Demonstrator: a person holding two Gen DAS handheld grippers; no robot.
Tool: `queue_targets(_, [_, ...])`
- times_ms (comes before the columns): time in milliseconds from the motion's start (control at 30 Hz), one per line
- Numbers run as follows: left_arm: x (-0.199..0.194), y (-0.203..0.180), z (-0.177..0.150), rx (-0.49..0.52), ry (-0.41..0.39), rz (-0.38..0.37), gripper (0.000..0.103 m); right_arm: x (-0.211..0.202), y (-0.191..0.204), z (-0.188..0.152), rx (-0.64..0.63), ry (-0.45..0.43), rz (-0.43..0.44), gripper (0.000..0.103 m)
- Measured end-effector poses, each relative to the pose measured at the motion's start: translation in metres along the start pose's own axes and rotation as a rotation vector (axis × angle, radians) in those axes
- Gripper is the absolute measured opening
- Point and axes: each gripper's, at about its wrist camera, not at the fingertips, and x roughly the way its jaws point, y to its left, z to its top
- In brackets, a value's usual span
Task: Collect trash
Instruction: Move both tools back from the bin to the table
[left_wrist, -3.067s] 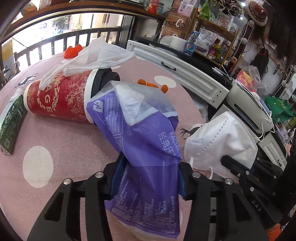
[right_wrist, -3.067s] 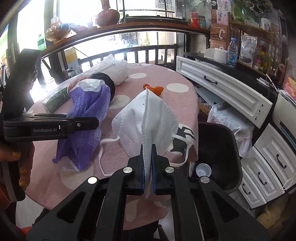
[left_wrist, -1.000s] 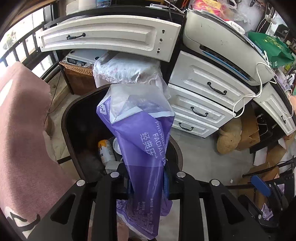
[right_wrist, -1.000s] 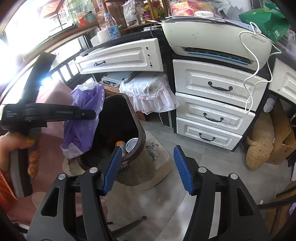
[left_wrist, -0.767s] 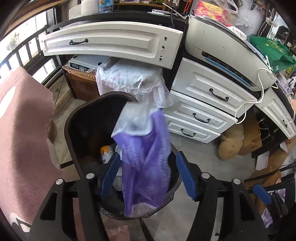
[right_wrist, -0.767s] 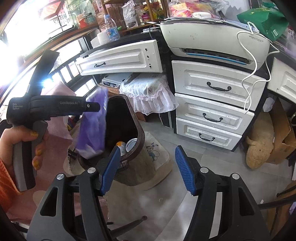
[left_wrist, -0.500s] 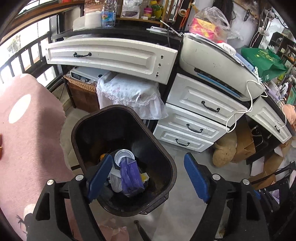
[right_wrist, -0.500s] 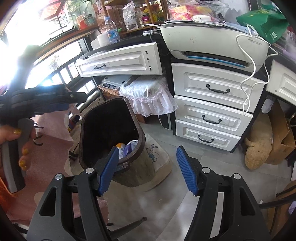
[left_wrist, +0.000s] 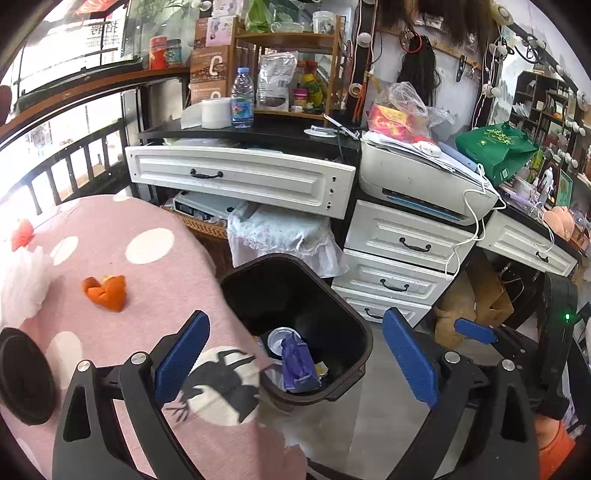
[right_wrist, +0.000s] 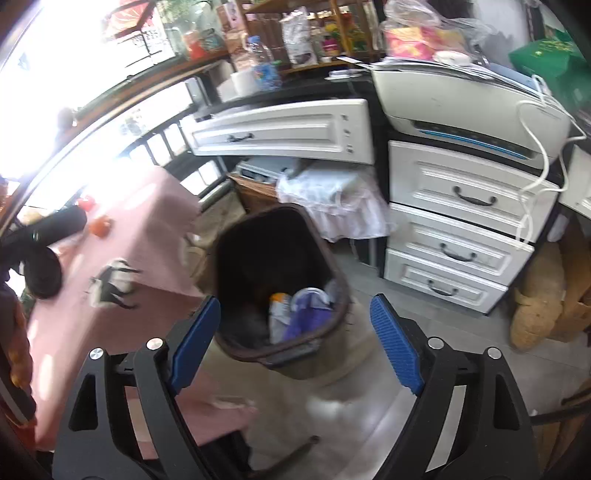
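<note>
From the left wrist camera, the left gripper (left_wrist: 295, 360) stands with its blue pads spread wide and nothing between them; its jaws have just been opening, and the purple tissue packet (left_wrist: 297, 363) they clamped a second ago now lies inside the dark trash bin (left_wrist: 360, 334), directly ahead of and below the fingertips, beside a round can lid. That piece of trash counts as collected. To the left of this gripper, the pink dotted tablecloth (left_wrist: 147, 295) has come back into view, and on it lie orange peel (left_wrist: 107, 291), a crumpled white bag (left_wrist: 22, 284) farther left, and a dark cup rim (left_wrist: 22, 376) at the near left edge, so more rubbish likely waits. From the right wrist camera, somewhat blurred, the right gripper (right_wrist: 295, 341) is also spread apart and empty, its jaws having just been opening further; the face mask it pinched three seconds ago is gone from it. The bin sits straight ahead between its fingers, and this view shows the bin's contents more fully: an orange-capped container and pale scraps beside the purple packet, though the mask cannot be picked out. Only this view shows the left tool's dark body at far left.
</note>
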Motion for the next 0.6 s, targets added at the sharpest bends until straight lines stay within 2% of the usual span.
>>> queue_targets(67, [-0.017, 0.016, -0.005, -0.018, -0.018, 0.021, 0.096, -0.001, 0.019, 0.008, -0.013, -0.005, 0.050, 0.085])
queue_targets(267, [-0.071, 0.075, -0.022, -0.083, -0.065, 0.149, 0.097, -0.002, 0.093, 0.022, -0.113, -0.027, 0.179, 0.087])
queue_targets(600, [-0.140, 0.189, -0.074, -0.251, -0.030, 0.408, 0.097, 0.008, 0.193, 0.023, -0.246, 0.017, 0.326, 0.088])
